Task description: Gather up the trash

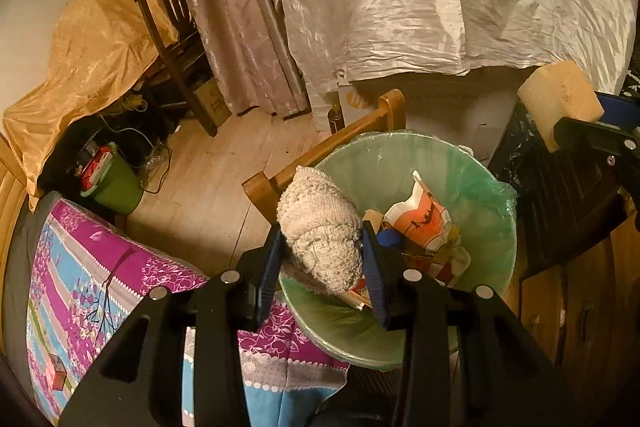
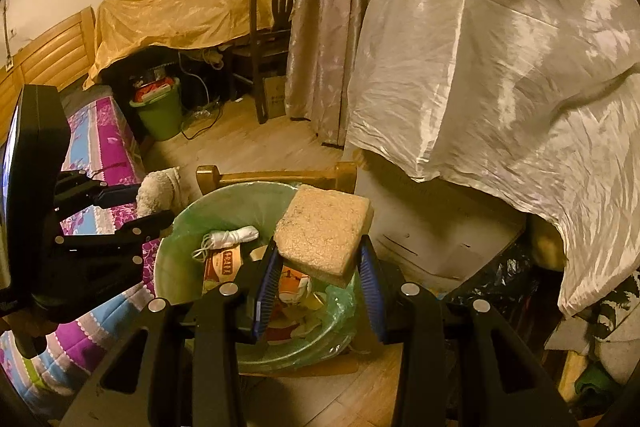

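A white sheet [image 2: 500, 67] drapes the furniture behind a bin [image 1: 496, 223] lined with a green bag, standing on the wood floor [image 1: 224, 155] beside a patterned bedspread [image 1: 92, 275]. Above the bin's near rim, the left gripper [image 1: 324, 251] pinches a knitted rag [image 1: 320, 227] between its partly closed jaws. The right gripper [image 2: 318, 263] likewise clamps a sponge [image 2: 324, 231] over the bin.

Probably a home bedroom: patterned bedspread [image 1: 100, 279], long curtains [image 1: 236, 11], wooden chair [image 1: 168, 31], plank floor [image 1: 224, 163].

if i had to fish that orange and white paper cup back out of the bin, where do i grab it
Take the paper cup by its torn upper rim, coming straight down from above: that rim sticks up highest, while the bin wall and other trash close off its sides.
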A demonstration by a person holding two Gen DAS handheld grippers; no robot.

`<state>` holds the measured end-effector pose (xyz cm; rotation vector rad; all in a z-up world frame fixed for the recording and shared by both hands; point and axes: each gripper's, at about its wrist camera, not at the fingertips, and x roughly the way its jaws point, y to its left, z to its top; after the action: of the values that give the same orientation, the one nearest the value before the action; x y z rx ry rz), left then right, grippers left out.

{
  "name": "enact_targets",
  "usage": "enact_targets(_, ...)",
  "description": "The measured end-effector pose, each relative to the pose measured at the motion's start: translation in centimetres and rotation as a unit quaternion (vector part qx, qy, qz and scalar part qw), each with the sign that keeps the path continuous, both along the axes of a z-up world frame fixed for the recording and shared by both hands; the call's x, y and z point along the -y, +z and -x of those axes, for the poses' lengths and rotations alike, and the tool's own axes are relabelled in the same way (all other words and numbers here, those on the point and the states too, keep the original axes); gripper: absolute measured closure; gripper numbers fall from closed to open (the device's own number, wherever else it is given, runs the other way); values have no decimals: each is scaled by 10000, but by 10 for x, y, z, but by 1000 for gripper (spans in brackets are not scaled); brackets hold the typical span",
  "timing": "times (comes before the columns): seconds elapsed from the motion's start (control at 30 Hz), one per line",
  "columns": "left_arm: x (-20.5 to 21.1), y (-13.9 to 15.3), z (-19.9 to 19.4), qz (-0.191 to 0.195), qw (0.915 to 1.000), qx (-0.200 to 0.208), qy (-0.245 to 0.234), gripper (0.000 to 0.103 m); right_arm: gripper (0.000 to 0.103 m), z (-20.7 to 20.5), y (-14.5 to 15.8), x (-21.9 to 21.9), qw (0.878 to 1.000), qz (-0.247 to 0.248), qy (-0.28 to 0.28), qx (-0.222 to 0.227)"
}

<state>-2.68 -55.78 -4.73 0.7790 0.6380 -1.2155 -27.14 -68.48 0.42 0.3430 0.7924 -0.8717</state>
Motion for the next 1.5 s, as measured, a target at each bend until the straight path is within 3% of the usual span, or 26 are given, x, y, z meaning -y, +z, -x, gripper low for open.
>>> enact_targets(0.63,6,-9,-11,-51,9999,-104,48,65,62,-23,-7,12,9994,-129,292,-96)
enact_targets(0.67,7,-10,-13,-52,9998,-160,41,62,60,-25,-10,14,9993,-174,320,-101)
enact_targets(0.7,8,-11,-15,-72,9996,-257,16,62,51,-27,-13,15,9992,-206,315,-112)
enact_targets(0.77,11,-16,-20,-140,9990,-427,7,46,44,-29,-19,17,9991,-252,303,-156)
enact_targets(1.03,0,-19,-16,22,9982,-588,-77,43,43,-18,-28,11,9995,-246,166,92)
enact_targets(1.1,-9,-17,-12,128,9980,-615,-101,43,38,-9,-24,2,9998,-79,-4,200)
enact_targets(1.3,-53,6,12,691,9960,-321,-472,23,5,23,11,-60,9919,1022,-511,548)
enact_targets(1.43,-84,23,22,1102,9913,-361,-623,10,5,38,38,-93,9824,1610,-711,628)
enact_targets(1.5,-106,33,29,1479,9879,-109,-455,6,5,50,47,-106,9772,1742,-955,756)
